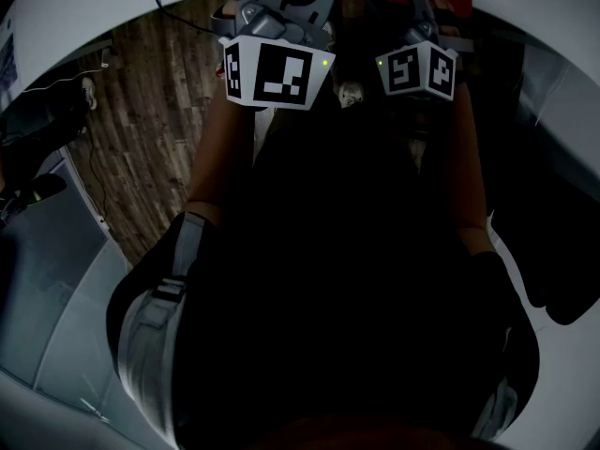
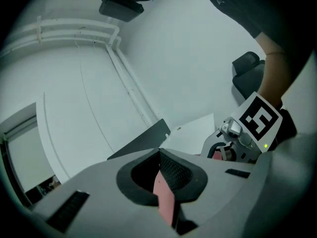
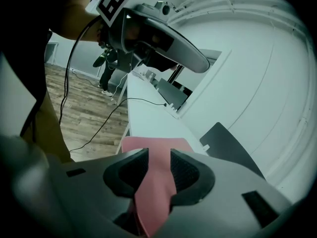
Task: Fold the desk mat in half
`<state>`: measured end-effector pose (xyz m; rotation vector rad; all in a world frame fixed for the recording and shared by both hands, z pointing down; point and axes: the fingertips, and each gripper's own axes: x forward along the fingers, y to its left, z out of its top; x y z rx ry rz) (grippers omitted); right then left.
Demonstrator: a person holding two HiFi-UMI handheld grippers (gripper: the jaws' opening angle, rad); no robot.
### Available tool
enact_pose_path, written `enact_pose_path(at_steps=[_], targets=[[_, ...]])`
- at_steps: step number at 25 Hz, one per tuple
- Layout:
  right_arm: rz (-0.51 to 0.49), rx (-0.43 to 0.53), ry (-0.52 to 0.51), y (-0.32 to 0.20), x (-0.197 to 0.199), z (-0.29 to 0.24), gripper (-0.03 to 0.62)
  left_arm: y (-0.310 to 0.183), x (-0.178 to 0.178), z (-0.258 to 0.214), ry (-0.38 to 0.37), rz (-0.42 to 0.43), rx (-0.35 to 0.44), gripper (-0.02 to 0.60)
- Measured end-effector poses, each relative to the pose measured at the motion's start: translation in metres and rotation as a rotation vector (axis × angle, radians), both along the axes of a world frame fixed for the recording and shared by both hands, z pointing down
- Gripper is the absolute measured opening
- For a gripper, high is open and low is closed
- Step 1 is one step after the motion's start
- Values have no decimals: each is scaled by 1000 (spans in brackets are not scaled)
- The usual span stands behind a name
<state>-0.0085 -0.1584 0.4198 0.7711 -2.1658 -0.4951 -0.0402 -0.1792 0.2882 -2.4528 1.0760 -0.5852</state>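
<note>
A long white counter (image 3: 148,120) runs along a white wall above wood flooring (image 3: 81,105). The left gripper (image 2: 159,155) has its fingers pressed together on a pink edge of the desk mat (image 2: 166,200). The right gripper (image 3: 159,153) has its fingers spread, with a strip of the same mat lying loose between them and widening beyond them toward the counter's near end.

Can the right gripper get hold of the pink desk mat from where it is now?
Probably yes: the desk mat lies between the jaws of the right gripper, which stand apart, and nothing else is in the gap.
</note>
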Motion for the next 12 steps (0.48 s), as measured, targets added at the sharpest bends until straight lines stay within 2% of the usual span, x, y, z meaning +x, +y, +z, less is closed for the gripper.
enact_pose_path(at_steps=[6,12], targets=[[2,-69,36,2,7,35,157,-2,0,8,-1,1,-23,12],[0,-94,92,5,10,62,164,-4,0,16,-7,3,-43,12]])
